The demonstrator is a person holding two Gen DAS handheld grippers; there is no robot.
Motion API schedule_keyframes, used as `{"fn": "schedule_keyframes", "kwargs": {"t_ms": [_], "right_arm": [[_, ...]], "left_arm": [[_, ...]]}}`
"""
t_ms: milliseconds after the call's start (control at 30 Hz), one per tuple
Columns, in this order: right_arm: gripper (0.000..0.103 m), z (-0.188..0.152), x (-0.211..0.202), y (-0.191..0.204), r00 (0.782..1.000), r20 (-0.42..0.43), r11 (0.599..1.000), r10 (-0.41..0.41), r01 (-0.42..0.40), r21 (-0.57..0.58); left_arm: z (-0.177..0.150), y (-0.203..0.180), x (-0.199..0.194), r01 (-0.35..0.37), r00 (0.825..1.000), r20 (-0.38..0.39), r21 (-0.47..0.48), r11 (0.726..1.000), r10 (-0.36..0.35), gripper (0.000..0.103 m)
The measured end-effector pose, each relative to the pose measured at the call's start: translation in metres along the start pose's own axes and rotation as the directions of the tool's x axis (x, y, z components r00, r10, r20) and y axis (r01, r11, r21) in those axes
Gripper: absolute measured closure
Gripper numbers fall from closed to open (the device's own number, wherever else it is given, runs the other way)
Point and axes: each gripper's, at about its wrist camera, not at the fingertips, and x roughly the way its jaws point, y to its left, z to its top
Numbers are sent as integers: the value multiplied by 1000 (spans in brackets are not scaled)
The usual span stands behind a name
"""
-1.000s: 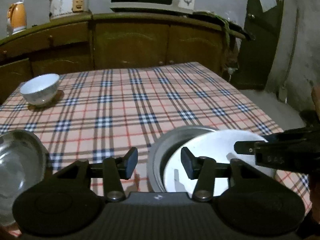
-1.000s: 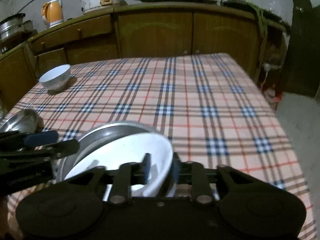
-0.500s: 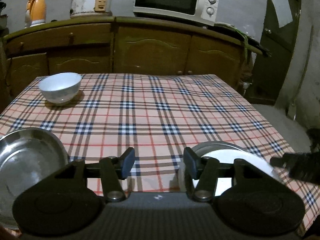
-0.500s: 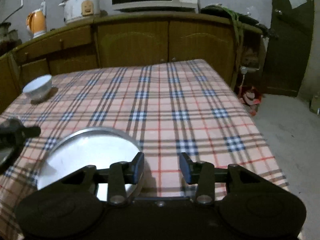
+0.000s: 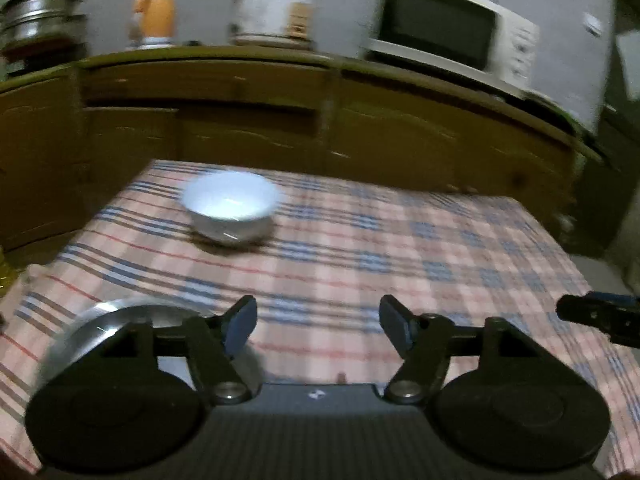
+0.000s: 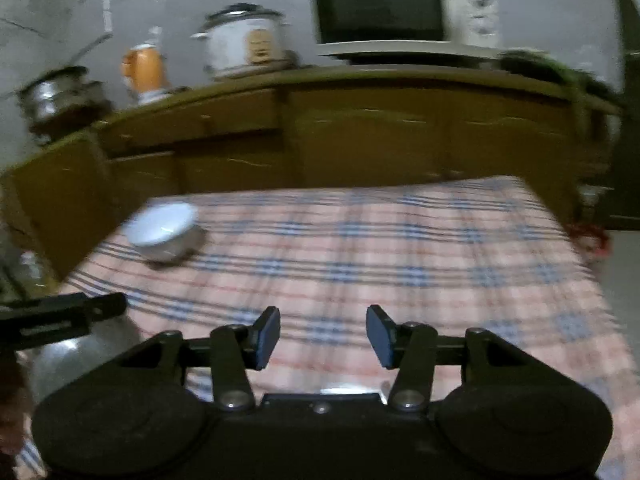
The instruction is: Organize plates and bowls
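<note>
- Both grippers have swung away from the white plate and steel plate seen a second ago near the table's near edge; neither plate shows in either view now, and the white bowl sits nearer the centre of both views.
- Left gripper (image 5: 318,330): jaws have just been opening, nothing between them, only tablecloth (image 5: 400,248) behind the gap.
- Right gripper (image 6: 323,336): jaws have just been opening too, empty; a second ago its pads sat at the white plate's rim, now just cloth in the gap.
- Steel bowl (image 5: 132,320) at the near-left part of the table, just beside the left gripper's left finger, partly hidden behind it; in the right wrist view it shows low left, under the other gripper's tip.
- White bowl (image 5: 231,206) stands upright near the far-left corner of the table, well apart from both grippers and from the steel bowl.
- Step, as I judge it: plates look done with, bowls come next.
- Next move likely calls for a rim grasp on one bowl: one finger inside, one outside, then nesting it with the other; jaws look wide enough for a rim.
- Both views are motion-blurred, so rim edges are hard to read.
- Cabinet (image 6: 360,140) beyond the far edge carries a rice cooker (image 6: 244,42) and a microwave (image 6: 400,8); not part of the task.
</note>
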Motion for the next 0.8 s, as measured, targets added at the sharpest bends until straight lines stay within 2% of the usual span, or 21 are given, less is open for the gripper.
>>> {"fn": "schedule_keyframes", "kwargs": {"t_ms": [167,367,600,700,767,800], "right_arm": [[40,40,55,51,994,-26,993,109,-110,-32],[37,76,133,108,984,-72,986,160,-164,-43],[37,90,230,143,974,-170,988,150,-153,0],[37,90,261,146,969,-199,989,146,-142,33],[38,89,278,147,963,-221,988,154,-146,54],[41,88,286,148,961,-227,987,156,-148,56]], "left_arm": [[39,51,24,-97,995,-8,-51,994,97,28],[78,92,79,-171,984,-48,-35,985,170,28],[91,110,142,-150,982,-113,9,989,150,32],[90,114,166,-121,981,-148,13,993,122,41],[89,119,182,-125,977,-172,10,992,125,60],[87,121,188,-127,975,-183,3,992,125,65]]}}
